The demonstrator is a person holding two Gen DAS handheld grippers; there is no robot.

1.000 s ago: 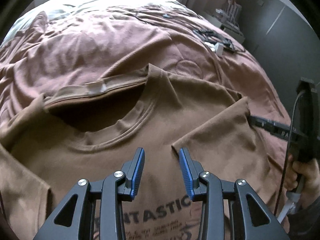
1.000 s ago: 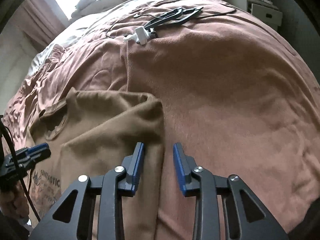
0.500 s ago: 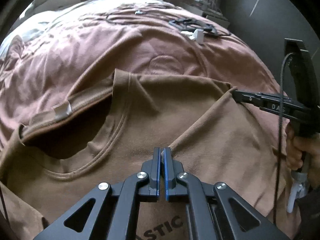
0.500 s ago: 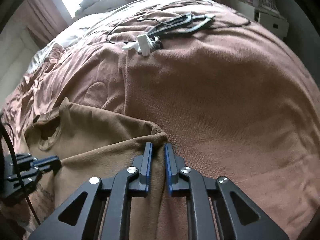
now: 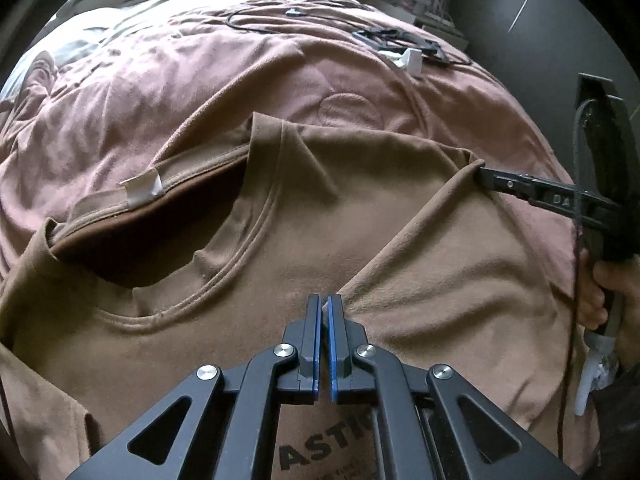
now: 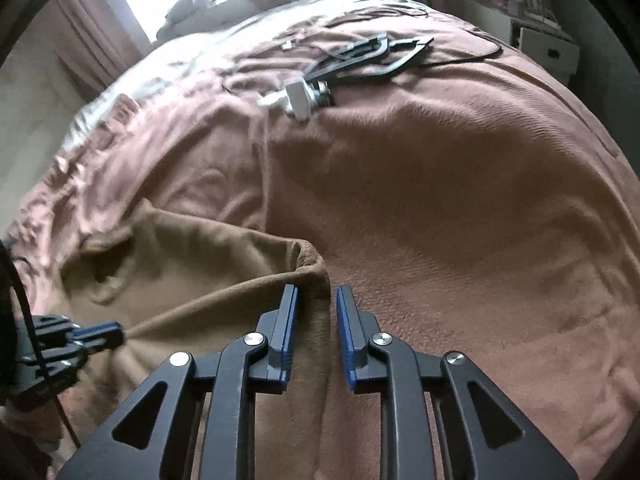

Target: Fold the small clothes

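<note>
A brown T-shirt (image 5: 360, 216) lies spread on a bed covered by a pinkish-brown blanket (image 6: 460, 200). The shirt faces up, its neck opening toward the far left of your left wrist view, with a white label (image 5: 143, 192) showing inside the collar. Dark printed letters (image 5: 324, 444) on the chest show just below your left gripper (image 5: 324, 308).

Your left gripper points steeply down at the shirt's chest. Its fingers are pressed together, and a folded edge of the shirt's cloth runs right into their tips; it appears pinched there.

Your right gripper (image 6: 317, 300) sits at the shirt's right edge, where the sleeve (image 5: 460, 248) is folded over onto the body. Its blue-padded fingers (image 6: 289, 320) stand a little apart and are opening. The sleeve's rolled edge lies between them, and the pads do not seem to press it. Your right hand (image 5: 616, 300) shows at the edge of the left wrist view.

Far up the bed, well apart from the shirt, lie a small white box (image 6: 300, 98) and tangled black cables (image 6: 368, 56).
</note>
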